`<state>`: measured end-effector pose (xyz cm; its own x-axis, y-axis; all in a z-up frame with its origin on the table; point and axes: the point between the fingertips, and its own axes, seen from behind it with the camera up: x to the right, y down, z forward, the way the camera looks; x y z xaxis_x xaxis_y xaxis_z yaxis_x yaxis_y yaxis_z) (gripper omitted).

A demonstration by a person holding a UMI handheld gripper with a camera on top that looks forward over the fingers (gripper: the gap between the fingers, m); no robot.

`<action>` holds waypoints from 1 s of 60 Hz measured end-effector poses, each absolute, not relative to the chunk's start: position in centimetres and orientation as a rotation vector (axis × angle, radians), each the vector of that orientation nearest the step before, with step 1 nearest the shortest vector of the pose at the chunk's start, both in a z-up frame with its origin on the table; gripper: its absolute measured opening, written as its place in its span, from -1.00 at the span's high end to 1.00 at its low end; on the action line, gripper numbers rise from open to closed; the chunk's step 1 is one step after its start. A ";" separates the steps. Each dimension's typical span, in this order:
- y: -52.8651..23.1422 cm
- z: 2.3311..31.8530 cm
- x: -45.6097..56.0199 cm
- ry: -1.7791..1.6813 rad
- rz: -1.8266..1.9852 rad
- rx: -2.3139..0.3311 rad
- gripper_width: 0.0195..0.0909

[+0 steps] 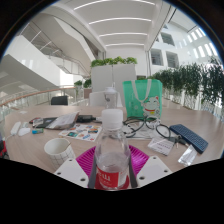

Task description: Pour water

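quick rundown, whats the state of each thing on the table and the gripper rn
gripper: fingers close at either side of the bottle, grip unclear
water bottle: upright, capped, red label, between the fingers
white cup: upright, open top, left of the bottle; contents not visible
green bag: standing upright beyond the bottle
glasses: lying on the table
dark flat device: lying flat

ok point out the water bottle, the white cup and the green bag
water bottle (pixel 112 155), gripper view, clear body above the red label
white cup (pixel 58 147), gripper view, its rim
green bag (pixel 141 98), gripper view, its front face
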<state>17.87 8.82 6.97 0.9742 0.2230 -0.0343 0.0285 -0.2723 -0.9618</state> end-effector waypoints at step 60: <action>-18.9 17.2 14.8 -0.080 0.015 -1.977 -0.79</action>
<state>14.76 -18.87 17.23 0.9977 0.0631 0.0266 0.0494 -0.3946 -0.9175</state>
